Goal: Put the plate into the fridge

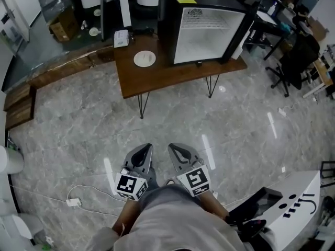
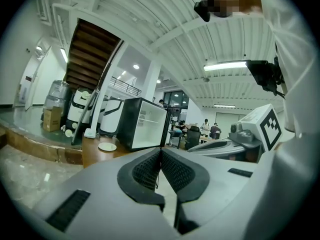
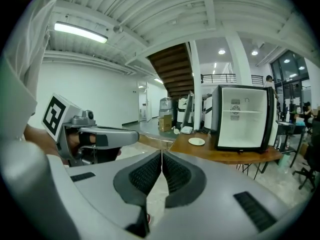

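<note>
Left gripper (image 1: 142, 154) and right gripper (image 1: 179, 151) are held side by side near the person's body, pointing forward, both with jaws closed and empty.

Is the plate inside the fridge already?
No, the plate lies on the wooden table beside the open fridge.
</note>
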Demonstrator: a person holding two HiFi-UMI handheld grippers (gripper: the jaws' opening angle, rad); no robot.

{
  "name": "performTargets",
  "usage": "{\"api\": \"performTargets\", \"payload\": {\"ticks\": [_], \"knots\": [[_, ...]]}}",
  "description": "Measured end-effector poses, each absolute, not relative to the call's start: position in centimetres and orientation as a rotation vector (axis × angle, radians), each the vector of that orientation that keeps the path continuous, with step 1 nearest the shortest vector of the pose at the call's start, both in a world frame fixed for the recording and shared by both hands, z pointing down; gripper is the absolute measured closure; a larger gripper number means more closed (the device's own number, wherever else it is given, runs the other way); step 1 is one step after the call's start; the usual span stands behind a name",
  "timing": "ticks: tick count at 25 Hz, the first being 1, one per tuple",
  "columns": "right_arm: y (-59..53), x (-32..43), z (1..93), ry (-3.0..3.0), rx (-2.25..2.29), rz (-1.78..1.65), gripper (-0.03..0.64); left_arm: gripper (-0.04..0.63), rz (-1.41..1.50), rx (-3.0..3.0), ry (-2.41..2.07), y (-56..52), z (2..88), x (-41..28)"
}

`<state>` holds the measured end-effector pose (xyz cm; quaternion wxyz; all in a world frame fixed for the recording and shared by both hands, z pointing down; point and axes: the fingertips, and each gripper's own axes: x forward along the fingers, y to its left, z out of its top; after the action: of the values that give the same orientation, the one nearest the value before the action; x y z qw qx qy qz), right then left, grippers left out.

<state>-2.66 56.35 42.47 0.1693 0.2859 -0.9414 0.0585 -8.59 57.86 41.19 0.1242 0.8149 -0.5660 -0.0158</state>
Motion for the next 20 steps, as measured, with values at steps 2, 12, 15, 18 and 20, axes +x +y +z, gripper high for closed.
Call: {"api": "performTargets", "payload": {"ticks": [2,12,15,18,20], "knots": [[53.3,-4.8,42.4,-2.667,0.821,0.169,0.598,0.575,-0.047,2.389,-1.644,54.5,40.9,-10.9],[37.1,-17.8,42.6,-2.592,0.92,0.21,0.598,0.575,-0.02,2.46,-1.54,37.6,40.2,-24.5],[33.5,-23.2,42.7,-2.589,0.893,0.221,0.598,0.575,-0.006,2.461,-1.521,33.8,40.3,-29.2],[30.6,-28.9,42.7,-2.586,0.853,0.211,0.598,0.575,-0.003,2.455,-1.51,30.5,40.4,-34.3],[28.9,-32.3,42.9,-2.582,0.83,0.204,0.598,0.575,-0.002,2.45,-1.509,28.7,40.5,-37.5]]}}
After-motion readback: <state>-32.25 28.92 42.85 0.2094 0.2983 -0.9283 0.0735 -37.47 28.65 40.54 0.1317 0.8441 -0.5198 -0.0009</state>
